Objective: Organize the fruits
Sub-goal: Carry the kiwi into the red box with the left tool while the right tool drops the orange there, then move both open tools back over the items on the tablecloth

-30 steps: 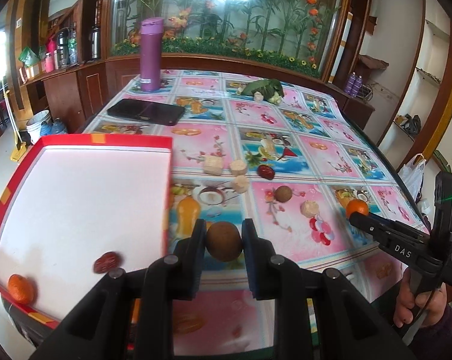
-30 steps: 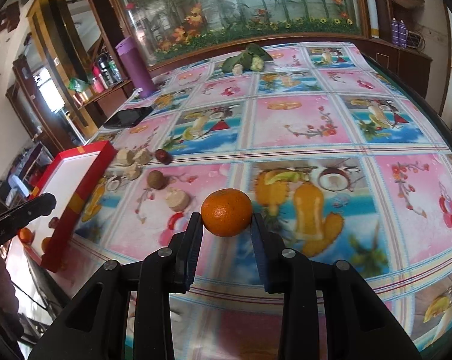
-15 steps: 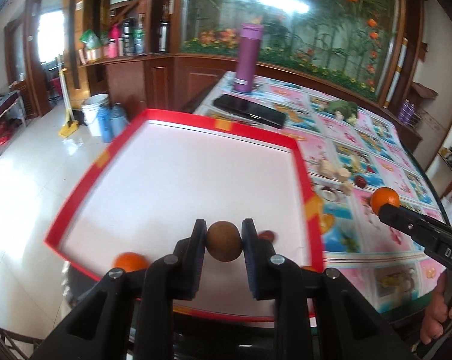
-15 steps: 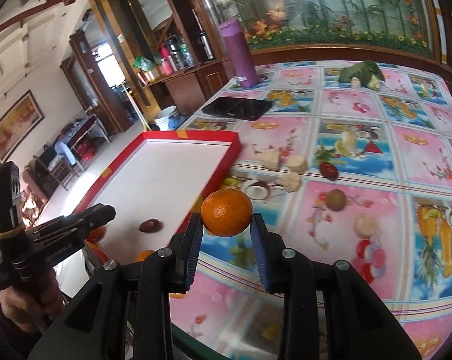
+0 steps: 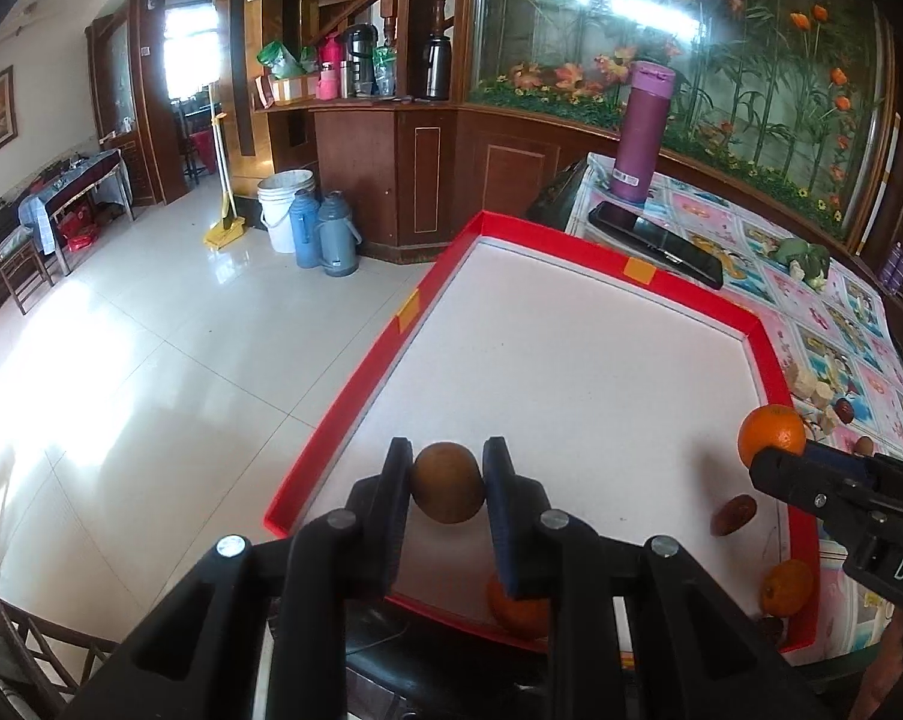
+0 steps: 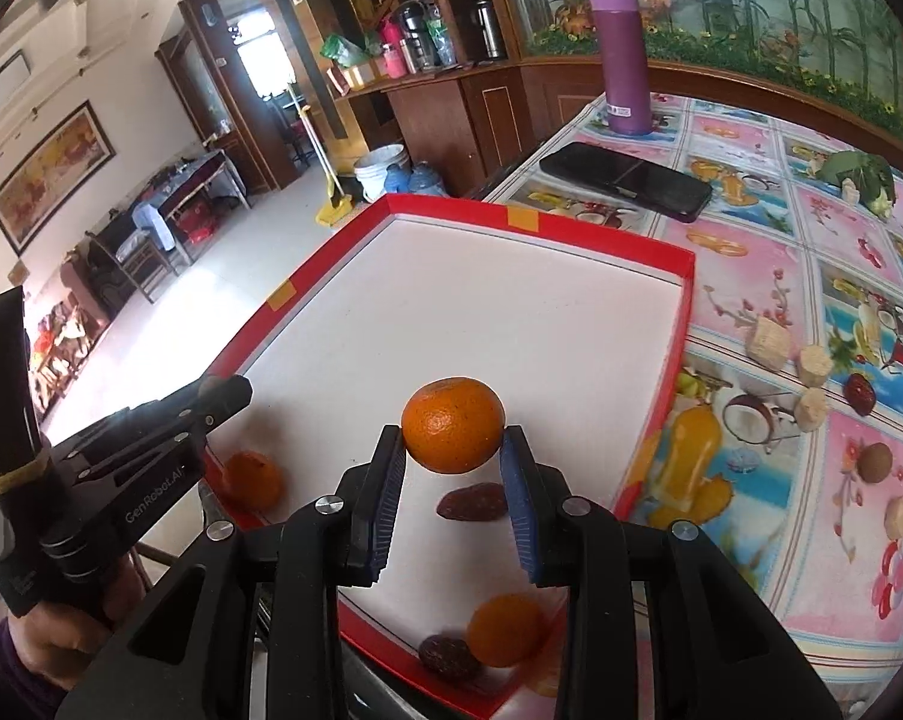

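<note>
Two fruit-laden grippers over tray [image 6: 661,252]

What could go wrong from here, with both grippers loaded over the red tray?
1. The left gripper holds its brown fruit near the red tray's floor-side rim; released there, it may roll off the table.
2. The right gripper grips only the orange's lower half, so it could slip out.
3. A dropped orange may hit the date beneath it.
</note>
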The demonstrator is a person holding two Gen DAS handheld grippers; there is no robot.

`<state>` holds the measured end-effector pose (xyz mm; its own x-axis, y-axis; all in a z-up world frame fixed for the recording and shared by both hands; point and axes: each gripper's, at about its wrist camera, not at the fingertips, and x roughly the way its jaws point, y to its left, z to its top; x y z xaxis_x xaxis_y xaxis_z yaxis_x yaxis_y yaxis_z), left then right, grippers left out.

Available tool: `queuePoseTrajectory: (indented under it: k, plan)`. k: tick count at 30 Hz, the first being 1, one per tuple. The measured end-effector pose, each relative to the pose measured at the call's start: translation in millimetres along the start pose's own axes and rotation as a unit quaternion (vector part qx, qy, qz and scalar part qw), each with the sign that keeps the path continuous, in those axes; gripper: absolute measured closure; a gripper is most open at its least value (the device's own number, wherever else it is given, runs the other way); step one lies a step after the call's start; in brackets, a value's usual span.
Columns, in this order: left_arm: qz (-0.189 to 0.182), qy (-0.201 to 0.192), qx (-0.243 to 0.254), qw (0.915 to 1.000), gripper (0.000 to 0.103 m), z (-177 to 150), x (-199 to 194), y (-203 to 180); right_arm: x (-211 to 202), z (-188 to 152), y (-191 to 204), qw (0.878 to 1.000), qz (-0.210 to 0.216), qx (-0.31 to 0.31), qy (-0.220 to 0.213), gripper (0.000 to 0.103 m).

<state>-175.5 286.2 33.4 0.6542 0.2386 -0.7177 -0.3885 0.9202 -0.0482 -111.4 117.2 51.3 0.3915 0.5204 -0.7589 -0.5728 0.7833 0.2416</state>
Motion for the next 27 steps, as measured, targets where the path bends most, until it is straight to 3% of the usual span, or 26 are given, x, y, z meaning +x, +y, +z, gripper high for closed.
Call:
queuePoseTrajectory:
  k: [10,19,22,27]
  plan:
    - [0.007,0.011,0.012,0.9998,0.077,-9,9,6,30,-8,12,0.999,-0.024,0.002,0.043,0.072]
    - [0.027,0.007,0.028,0.9992,0.076,-12,7,3,28,-12,22,0.998,-0.036,-0.013,0.044,0.070]
    - [0.038,0.006,0.038,0.9986,0.068,-12,6,2,25,-11,21,0.998,-0.032,-0.012,0.043,0.065]
    - [0.051,-0.001,0.043,0.9978,0.041,-13,1,0,12,-12,14,0.999,-0.021,-0.002,0.026,0.062]
